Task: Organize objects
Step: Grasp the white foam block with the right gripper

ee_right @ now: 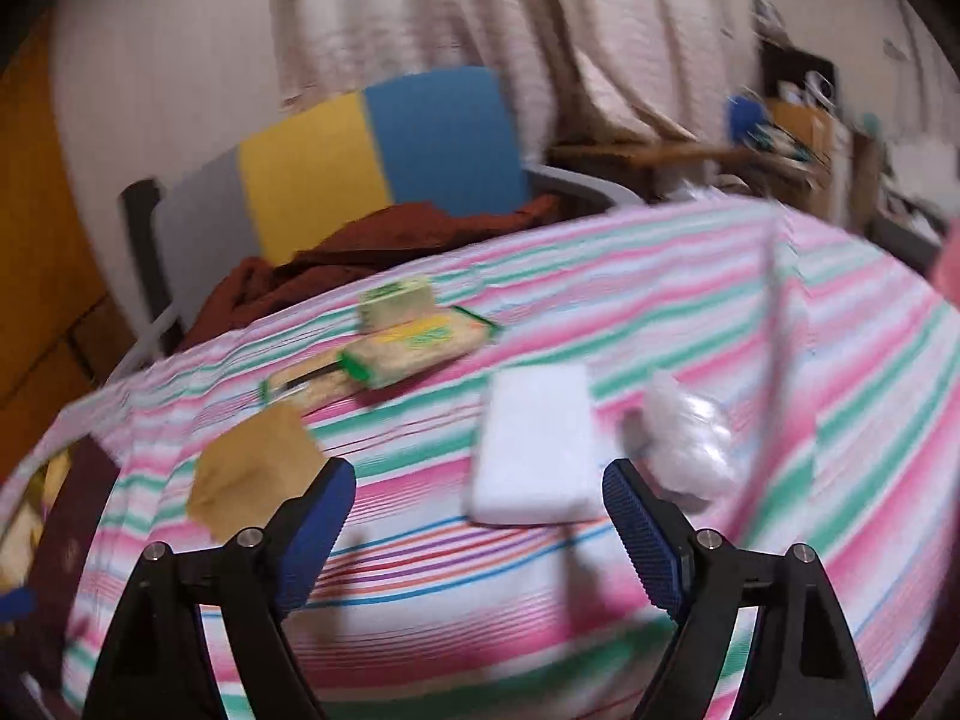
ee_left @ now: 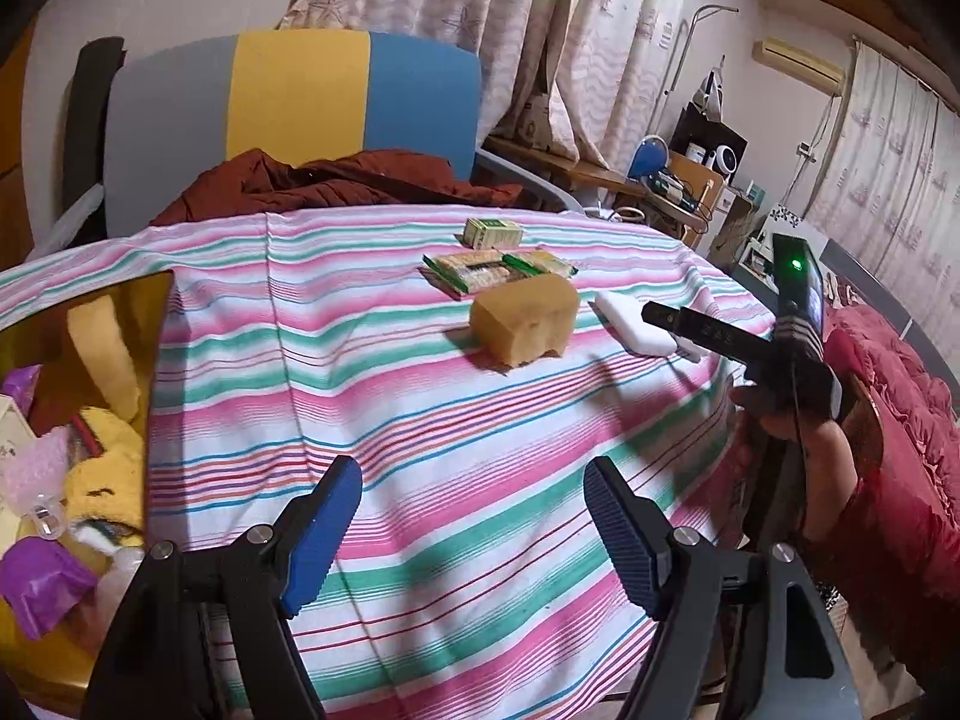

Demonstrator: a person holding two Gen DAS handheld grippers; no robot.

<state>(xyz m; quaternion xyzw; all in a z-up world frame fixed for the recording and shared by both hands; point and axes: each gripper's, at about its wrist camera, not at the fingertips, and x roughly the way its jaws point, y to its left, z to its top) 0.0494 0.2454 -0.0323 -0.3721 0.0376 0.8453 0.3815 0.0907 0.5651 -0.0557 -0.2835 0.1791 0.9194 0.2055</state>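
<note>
On the striped tablecloth (ee_left: 420, 420) lie a yellow sponge block (ee_left: 524, 320), a white flat bar (ee_left: 633, 321), green-and-yellow packets (ee_left: 498, 269) and a small green box (ee_left: 493, 232). My left gripper (ee_left: 474, 516) is open and empty above the near cloth. My right gripper (ee_right: 477, 516) is open and empty, just short of the white bar (ee_right: 534, 450); it shows in the left wrist view (ee_left: 678, 321) beside that bar. The right wrist view is blurred; it shows the sponge (ee_right: 252, 468), the packets (ee_right: 414, 342) and a clear plastic wrap (ee_right: 690, 438).
A gold-walled box (ee_left: 120, 324) at the left holds a yellow sponge, a yellow plush, purple and pink items. A grey-yellow-blue chair (ee_left: 300, 90) with a brown garment (ee_left: 336, 180) stands behind the table. A red quilt (ee_left: 888, 348) lies at the right.
</note>
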